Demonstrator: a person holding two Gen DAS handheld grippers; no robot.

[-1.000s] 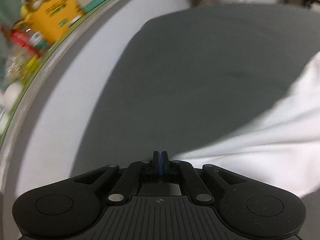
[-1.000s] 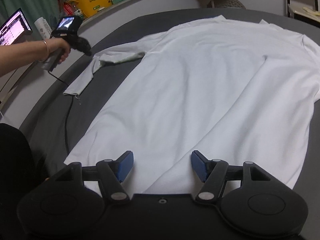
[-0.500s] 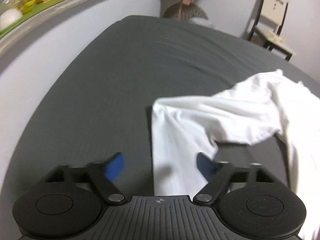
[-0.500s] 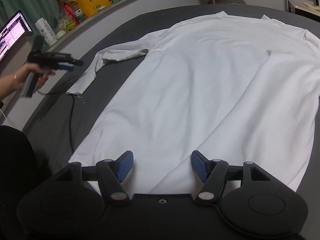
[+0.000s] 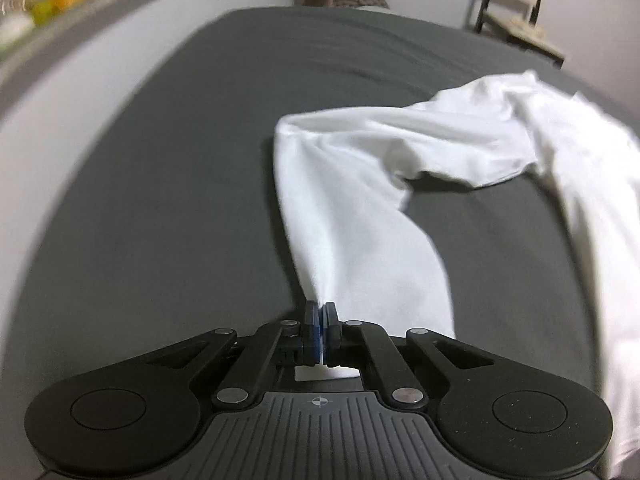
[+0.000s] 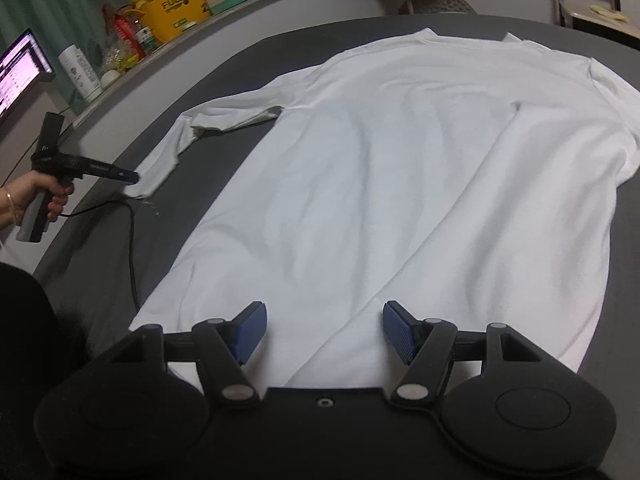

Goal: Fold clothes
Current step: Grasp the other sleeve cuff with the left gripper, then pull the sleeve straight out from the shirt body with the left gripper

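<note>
White long-sleeved cotton shirt (image 6: 400, 168) lies flat; left gripper (image 5: 320, 330), clamped on its sleeve cuff (image 5: 340, 280), should carry it smoothly across the body while the right gripper (image 6: 322, 330) waits wide open.

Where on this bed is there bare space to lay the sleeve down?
Bare grey sheet lies left of the sleeve, toward the wall, and beyond it. A smaller patch sits between sleeve and shirt body. The ledge is crowded.
</note>
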